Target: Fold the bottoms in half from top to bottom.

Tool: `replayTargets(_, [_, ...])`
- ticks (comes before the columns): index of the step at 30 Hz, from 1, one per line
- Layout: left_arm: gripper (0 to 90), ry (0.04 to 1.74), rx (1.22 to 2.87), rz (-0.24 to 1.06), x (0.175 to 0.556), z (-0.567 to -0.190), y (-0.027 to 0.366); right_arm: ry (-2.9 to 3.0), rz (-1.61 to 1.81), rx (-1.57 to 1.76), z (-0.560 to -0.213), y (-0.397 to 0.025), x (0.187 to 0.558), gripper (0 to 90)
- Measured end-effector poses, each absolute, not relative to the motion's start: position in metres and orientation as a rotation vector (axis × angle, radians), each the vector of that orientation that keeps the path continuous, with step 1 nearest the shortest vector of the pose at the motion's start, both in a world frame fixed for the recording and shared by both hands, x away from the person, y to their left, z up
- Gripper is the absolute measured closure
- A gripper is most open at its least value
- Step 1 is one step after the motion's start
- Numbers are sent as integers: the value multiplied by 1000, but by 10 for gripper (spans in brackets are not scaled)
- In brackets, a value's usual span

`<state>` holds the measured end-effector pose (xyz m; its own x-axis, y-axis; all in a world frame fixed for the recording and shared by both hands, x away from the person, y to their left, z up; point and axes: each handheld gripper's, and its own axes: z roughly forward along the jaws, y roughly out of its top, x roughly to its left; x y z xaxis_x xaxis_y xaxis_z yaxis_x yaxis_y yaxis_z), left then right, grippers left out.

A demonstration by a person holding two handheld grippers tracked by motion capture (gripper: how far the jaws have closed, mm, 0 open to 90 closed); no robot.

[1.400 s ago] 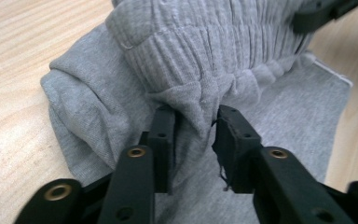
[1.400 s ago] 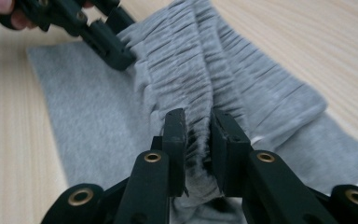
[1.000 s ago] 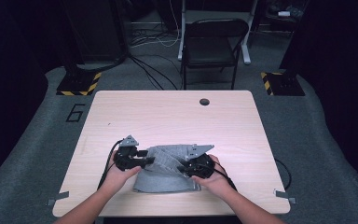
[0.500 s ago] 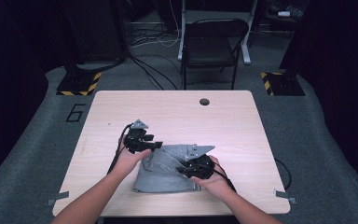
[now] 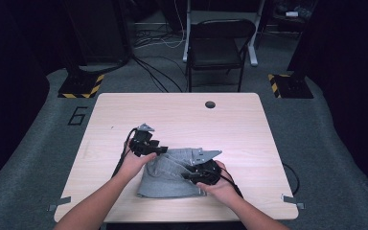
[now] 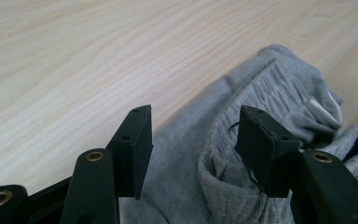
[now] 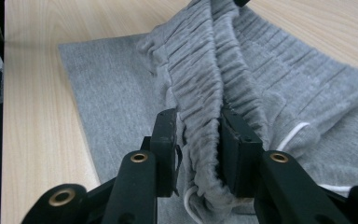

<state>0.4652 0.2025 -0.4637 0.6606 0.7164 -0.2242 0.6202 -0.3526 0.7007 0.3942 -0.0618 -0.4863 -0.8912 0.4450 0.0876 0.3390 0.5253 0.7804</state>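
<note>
A grey pair of sweatpants (image 5: 165, 184) lies folded on the near middle of the wooden table (image 5: 182, 120). My left gripper (image 5: 161, 150) is at the garment's far left corner. In the left gripper view it (image 6: 193, 123) is open, and a raised fold of the grey cloth (image 6: 279, 88) rests against its right jaw. At the garment's right side, my right gripper (image 5: 188, 176) points left. The right gripper view shows it (image 7: 199, 127) shut on the gathered elastic waistband (image 7: 200, 88), with a white drawstring (image 7: 298, 130) beside it.
A round cable hole (image 5: 210, 104) sits near the table's far edge, and a black folding chair (image 5: 220, 43) stands beyond it. Bare wood surrounds the garment on the left, right and far sides. Black cables trail from both grippers toward the near edge.
My left gripper has moved away from me, from the garment's left side to its far left corner. The right gripper has stayed on the waistband.
</note>
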Motion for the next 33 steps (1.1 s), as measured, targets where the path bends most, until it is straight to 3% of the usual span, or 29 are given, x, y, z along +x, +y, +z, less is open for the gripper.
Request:
replayTargets(12, [503,951,2104,78,438,-463,205,2650,1317,658,-482,-66,379,658])
replayTargets(21, [596,906,2077,46,416,-466,210,2626,1397,663,-472,-78,370,645])
replayTargets(33, [583,858,2103,31,379,-473,217,2519,1469,748,-455,-93,371,632])
